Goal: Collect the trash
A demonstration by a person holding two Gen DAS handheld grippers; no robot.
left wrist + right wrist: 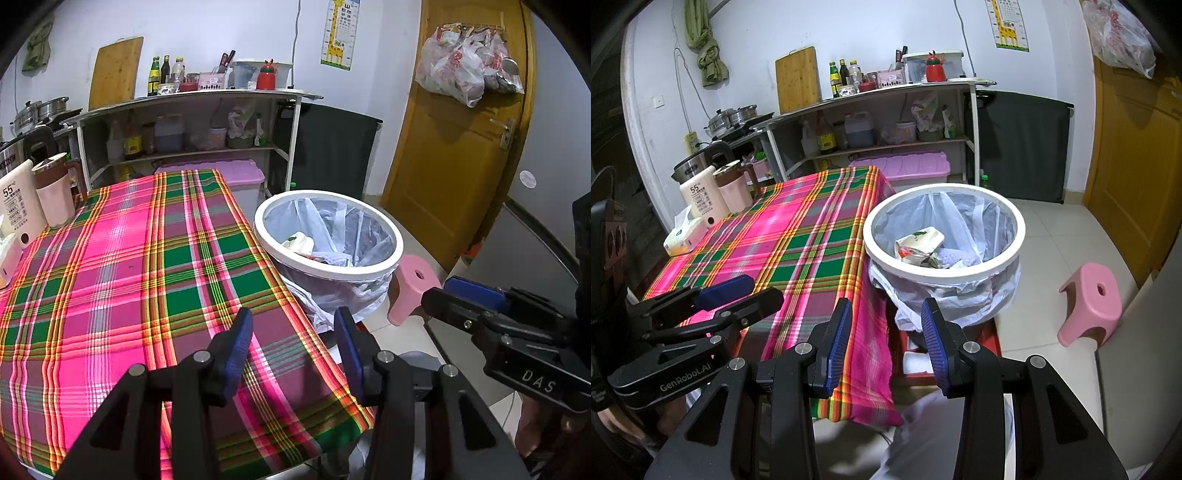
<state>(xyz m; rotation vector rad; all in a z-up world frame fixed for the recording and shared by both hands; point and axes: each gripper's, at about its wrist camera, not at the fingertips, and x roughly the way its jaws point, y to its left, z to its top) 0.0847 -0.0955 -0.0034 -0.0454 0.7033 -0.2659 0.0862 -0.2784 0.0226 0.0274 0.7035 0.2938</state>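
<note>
The left gripper [293, 314] is held above the near right part of a table covered by a pink and green plaid tablecloth [122, 266]; its 2 blue-padded fingers are spread apart and nothing is held between them. The right gripper [885, 306] is likewise spread wide and empty, held over the gap between the table's corner and a white-rimmed trash bin [1001, 264]. The bin, lined with a clear plastic bag [960, 295], is placed on the tiled floor just beside the table's right edge. Crumpled trash [919, 243], including a pale paper wrapper, is seen lying inside the bin. A pink stool [1089, 299] is set on the floor to the right of the bin. At the table's far left, a white water dispenser marked 55 [700, 197], a pink jug [733, 190] and a tissue pack [683, 240] are grouped close together.
</note>
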